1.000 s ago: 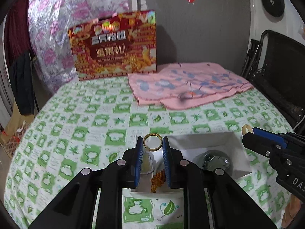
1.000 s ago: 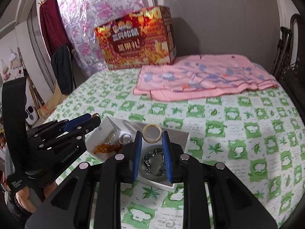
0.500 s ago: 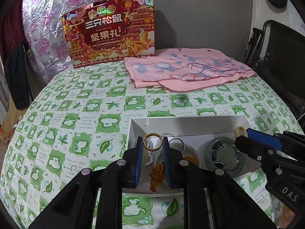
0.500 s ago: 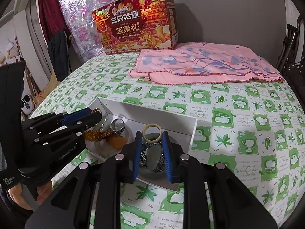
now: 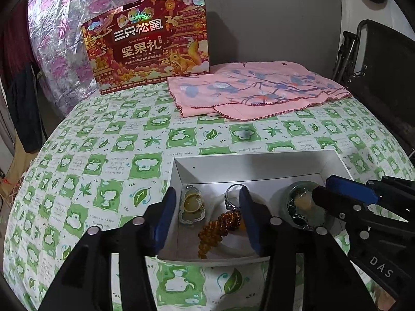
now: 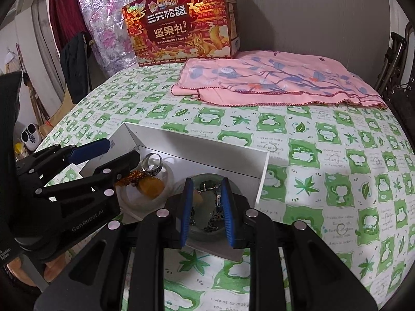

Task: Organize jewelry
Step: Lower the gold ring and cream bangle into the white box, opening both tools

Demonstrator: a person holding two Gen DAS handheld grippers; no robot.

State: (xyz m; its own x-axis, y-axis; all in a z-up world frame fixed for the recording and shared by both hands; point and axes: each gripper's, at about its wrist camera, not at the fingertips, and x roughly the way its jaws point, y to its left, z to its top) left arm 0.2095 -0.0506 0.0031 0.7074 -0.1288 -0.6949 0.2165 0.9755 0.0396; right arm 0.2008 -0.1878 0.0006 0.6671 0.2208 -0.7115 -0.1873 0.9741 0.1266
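With both jaw pairs spread and empty over the white box, left gripper sits nearest the amber bead bracelet; right gripper straddles the chain.

- We see a shiny silver metal ring in the smooth white paper box.
- The amber glass-like beads look glossy.
- The pink flowered cloth looks soft and matt.
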